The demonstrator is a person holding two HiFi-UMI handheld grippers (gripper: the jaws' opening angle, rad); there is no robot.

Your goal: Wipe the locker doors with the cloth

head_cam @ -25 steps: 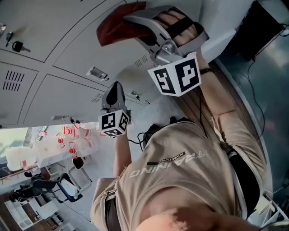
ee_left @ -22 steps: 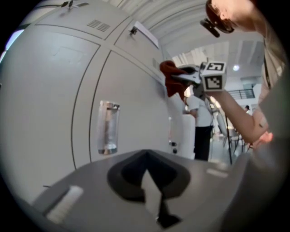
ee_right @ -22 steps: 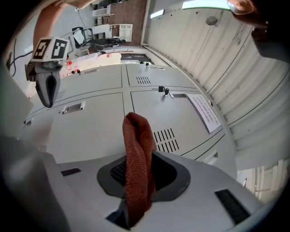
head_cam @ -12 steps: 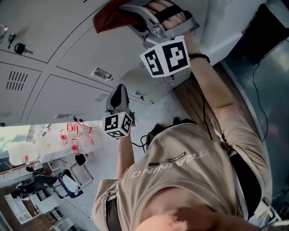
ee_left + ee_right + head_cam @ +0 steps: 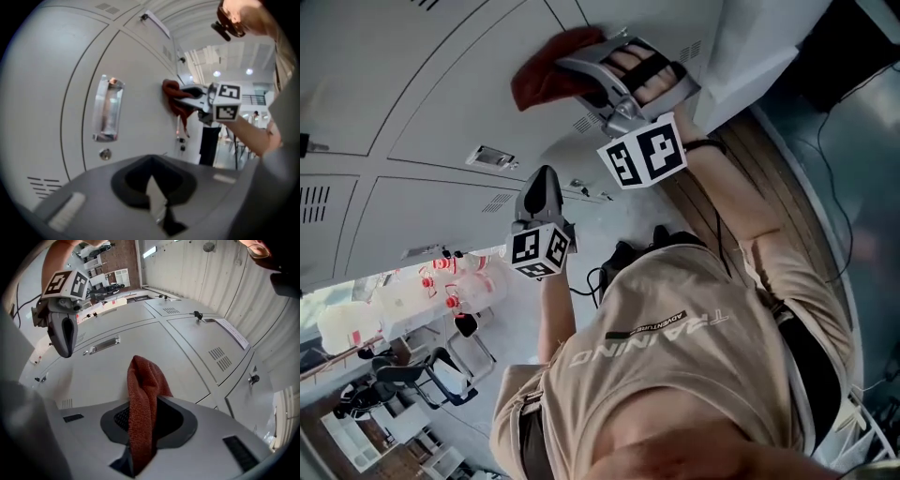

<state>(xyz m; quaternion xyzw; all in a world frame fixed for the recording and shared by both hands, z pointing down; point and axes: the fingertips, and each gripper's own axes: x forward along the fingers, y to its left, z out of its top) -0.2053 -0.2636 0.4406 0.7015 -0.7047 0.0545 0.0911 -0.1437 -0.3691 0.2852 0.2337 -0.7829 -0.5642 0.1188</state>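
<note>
A dark red cloth is pressed against a grey locker door. My right gripper is shut on the cloth. In the right gripper view the cloth stands up out of the right gripper and touches the door. My left gripper hovers lower down, close to the lockers, jaws together and holding nothing. The left gripper view shows its own tip, a door with a metal handle, and the cloth further along.
A white open door panel stands to the right of the cloth. Vent slots and a label holder mark the lockers. A table with bottles, chairs and floor cables lie beyond.
The right gripper slid the cloth up the locker door, then back down and slightly right. The left gripper stayed shut and nearly still.
</note>
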